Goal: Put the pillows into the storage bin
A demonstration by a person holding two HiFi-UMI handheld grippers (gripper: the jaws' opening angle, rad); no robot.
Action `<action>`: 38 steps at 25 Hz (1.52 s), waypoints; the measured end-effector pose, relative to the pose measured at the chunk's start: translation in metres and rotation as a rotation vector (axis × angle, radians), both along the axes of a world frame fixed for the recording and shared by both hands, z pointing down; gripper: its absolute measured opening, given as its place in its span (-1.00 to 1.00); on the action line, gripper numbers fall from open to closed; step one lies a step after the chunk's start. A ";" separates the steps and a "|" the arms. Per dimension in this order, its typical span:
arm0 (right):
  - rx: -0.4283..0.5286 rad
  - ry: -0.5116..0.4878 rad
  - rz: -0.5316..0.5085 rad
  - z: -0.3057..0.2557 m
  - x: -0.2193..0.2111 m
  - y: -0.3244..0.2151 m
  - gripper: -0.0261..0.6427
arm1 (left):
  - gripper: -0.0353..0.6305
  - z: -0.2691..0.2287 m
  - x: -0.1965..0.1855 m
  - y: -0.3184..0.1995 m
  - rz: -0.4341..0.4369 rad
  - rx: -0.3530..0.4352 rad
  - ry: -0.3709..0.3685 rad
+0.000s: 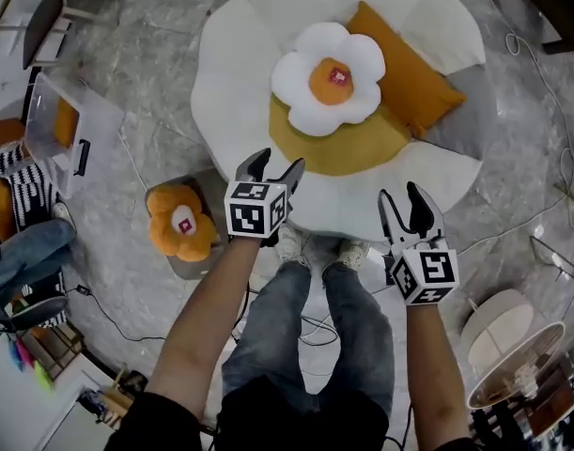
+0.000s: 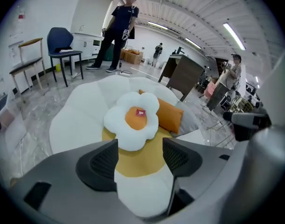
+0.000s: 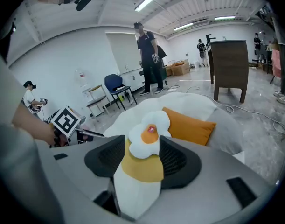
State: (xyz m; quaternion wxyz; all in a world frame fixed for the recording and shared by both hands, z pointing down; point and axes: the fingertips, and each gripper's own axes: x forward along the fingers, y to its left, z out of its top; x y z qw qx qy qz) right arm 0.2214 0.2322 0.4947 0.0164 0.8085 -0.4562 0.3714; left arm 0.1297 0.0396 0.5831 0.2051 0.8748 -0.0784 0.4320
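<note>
My left tongs point(image 1: 274, 169) and right tongs point(image 1: 400, 195) hang released and empty over the cushion's point(image 1: 230, 73) near edge, set apart, likely to pinch the flower pillow point(image 1: 329, 76) at its middle, touching the orange pillow point(image 1: 413, 78); the bin point(image 1: 103, 125) stands on the floor, far left

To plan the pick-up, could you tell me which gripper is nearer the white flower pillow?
Left. The left gripper sits just below-left of the white flower pillow; the right gripper is farther, below-right.
</note>
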 end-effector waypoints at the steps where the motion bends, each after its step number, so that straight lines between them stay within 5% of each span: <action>1: 0.013 -0.002 0.014 0.004 0.003 -0.004 -0.19 | 0.06 0.010 0.004 -0.003 0.023 0.013 -0.003; 9: 0.044 -0.003 -0.046 0.059 0.008 -0.031 -0.19 | 0.06 0.096 0.036 -0.029 -0.026 -0.081 0.024; 16: 0.080 -0.108 -0.142 0.112 -0.005 -0.039 -0.18 | 0.11 0.161 0.048 -0.033 -0.047 -0.118 0.023; 20: 0.078 -0.153 -0.147 0.131 -0.016 -0.040 -0.19 | 0.14 0.183 0.050 -0.027 -0.123 -0.209 0.030; 29: 0.104 -0.128 -0.132 0.137 0.000 -0.042 -0.19 | 0.18 0.194 0.072 -0.028 -0.232 -0.320 0.092; 36: 0.089 -0.123 -0.114 0.135 0.007 -0.032 -0.21 | 0.27 0.180 0.098 -0.040 -0.457 -0.478 0.241; 38: 0.086 -0.131 -0.092 0.131 0.009 -0.031 -0.23 | -0.05 0.177 0.094 -0.042 -0.463 -0.441 0.212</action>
